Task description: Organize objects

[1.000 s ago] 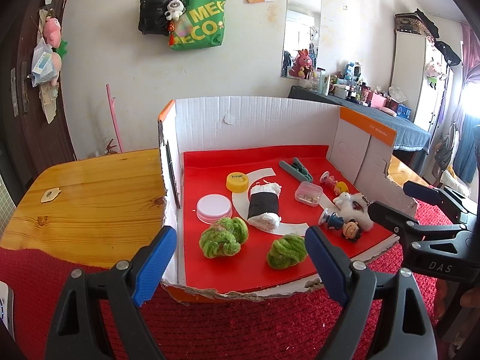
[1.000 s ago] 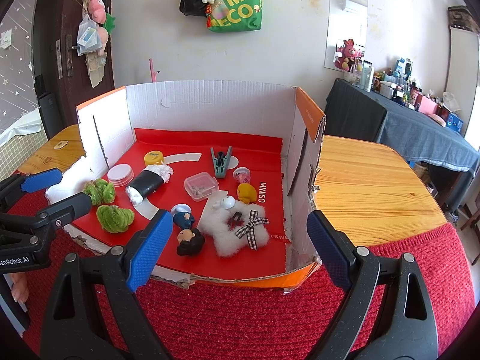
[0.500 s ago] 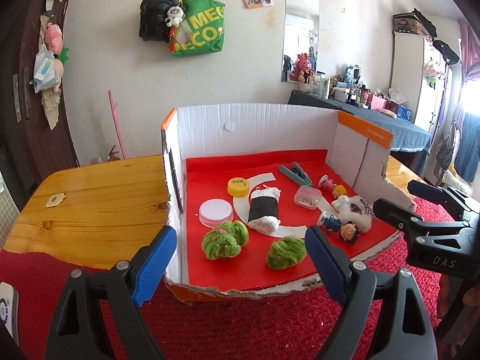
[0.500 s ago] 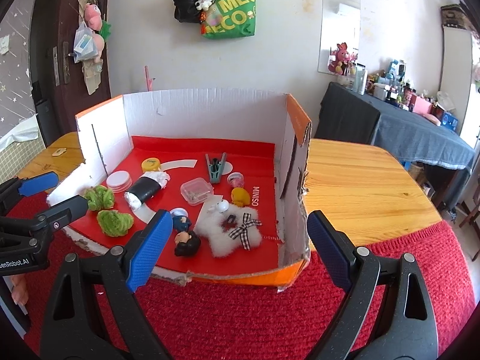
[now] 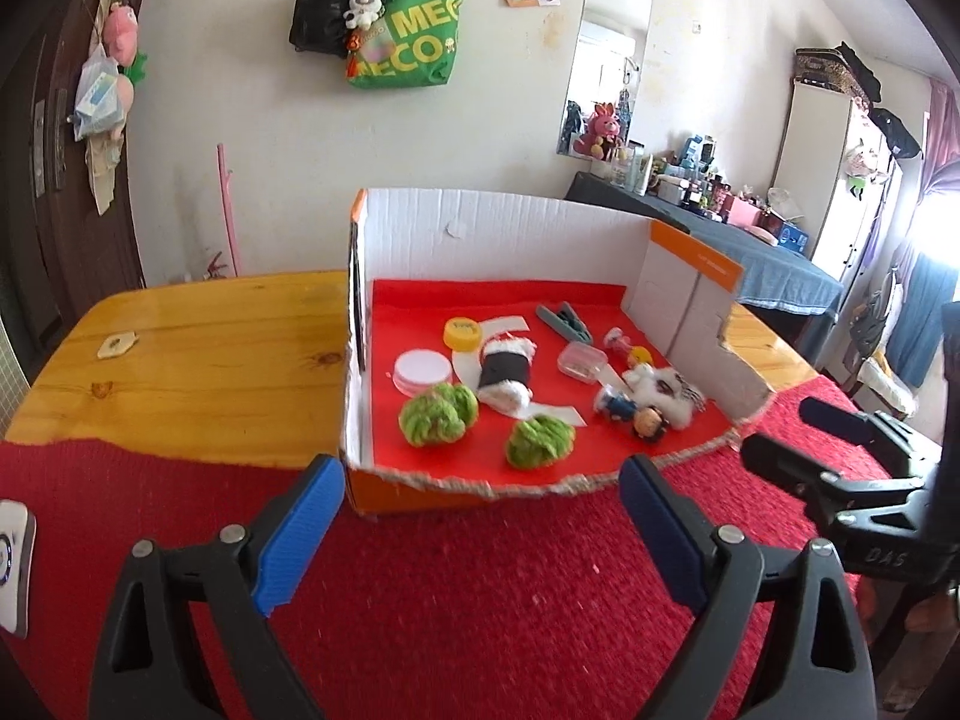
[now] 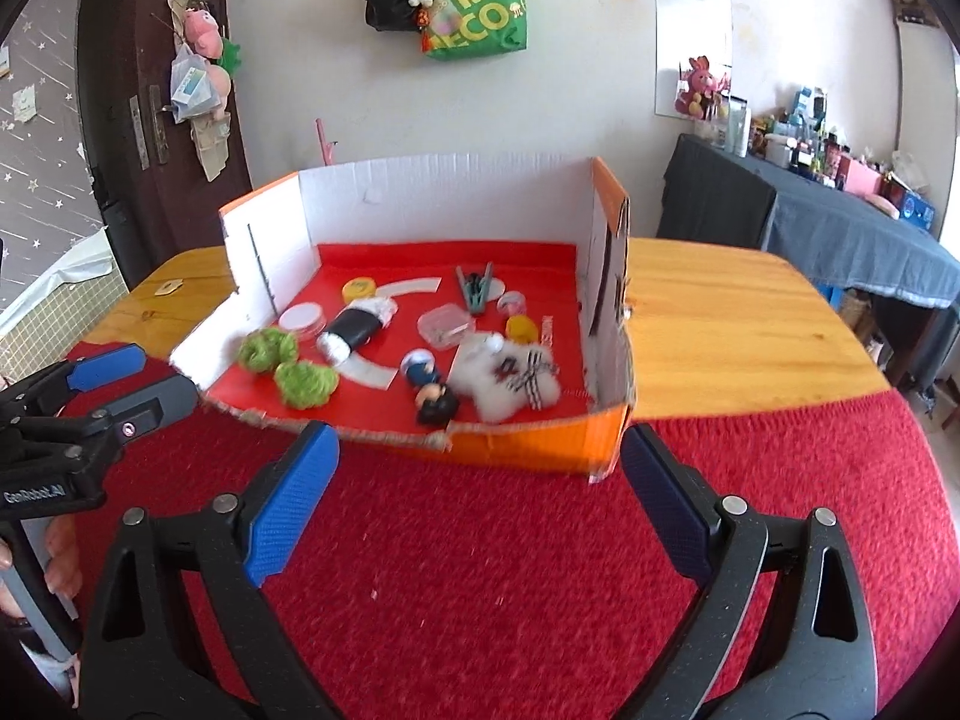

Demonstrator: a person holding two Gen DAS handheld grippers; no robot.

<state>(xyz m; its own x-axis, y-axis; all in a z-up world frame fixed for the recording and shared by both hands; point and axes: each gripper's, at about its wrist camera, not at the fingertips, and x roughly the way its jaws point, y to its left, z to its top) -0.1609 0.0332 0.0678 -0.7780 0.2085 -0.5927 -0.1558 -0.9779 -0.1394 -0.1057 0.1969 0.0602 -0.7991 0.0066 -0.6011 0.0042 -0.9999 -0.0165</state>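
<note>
The small objects lie loose on the red floor of the cardboard box, which sits at the middle of the worktop with its torn front wall low over the red cloth. Two green fuzzy balls lie near the front left corner, a black-and-white roll behind them at centre, a white lid and a yellow cap toward the left wall, and two small figurines against a white furry toy near the front right corner. Risk: the figurines and the furry toy touch, so closing on one would likely drag or tip its neighbour; the soft balls may compress and slip. The ragged front edge could also snag a low approach. The left claw hangs over the cloth ahead of the box, jaws opening, nothing between them. The right claw likewise stands wide and empty, touching nothing.
</note>
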